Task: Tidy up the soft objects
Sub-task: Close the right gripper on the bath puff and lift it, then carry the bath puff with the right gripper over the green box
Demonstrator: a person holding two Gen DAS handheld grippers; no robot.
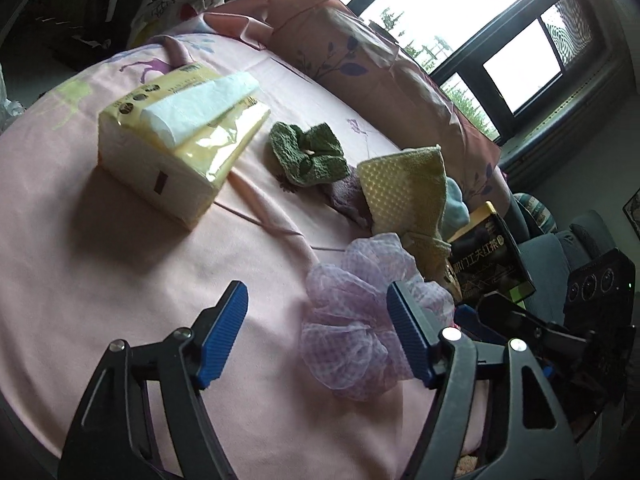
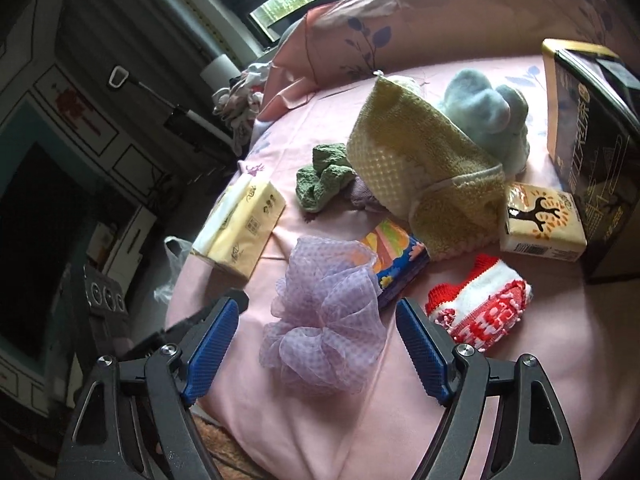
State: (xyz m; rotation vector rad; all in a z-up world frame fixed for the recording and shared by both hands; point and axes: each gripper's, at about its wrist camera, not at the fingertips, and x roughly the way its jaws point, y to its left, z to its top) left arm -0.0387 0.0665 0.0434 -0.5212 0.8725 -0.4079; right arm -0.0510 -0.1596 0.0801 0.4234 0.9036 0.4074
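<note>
Both claws hang over the pink bed sheet (image 2: 304, 432) with nothing in them. The right gripper (image 2: 316, 344) stands wide, its blue pads either side of the lilac mesh bath pouf (image 2: 324, 320) but not pressing it; the pouf lies on the sheet just ahead, between the fingers. The left gripper (image 1: 316, 332) is about half open and empty, the same pouf (image 1: 360, 320) sitting against the inner side of its right-hand finger.

Beyond the right claw lie a patterned tissue pack (image 2: 394, 256), a red-and-white knit piece (image 2: 480, 304) to its right, a yellow towel (image 2: 424, 176), a green cloth (image 2: 320, 184) and a blue plush (image 2: 488, 116).

I'd judge the pouf freshly set down or about to be taken. Next calls for one claw to close gently on its bulk, since the mesh will squash and may slip.
</note>
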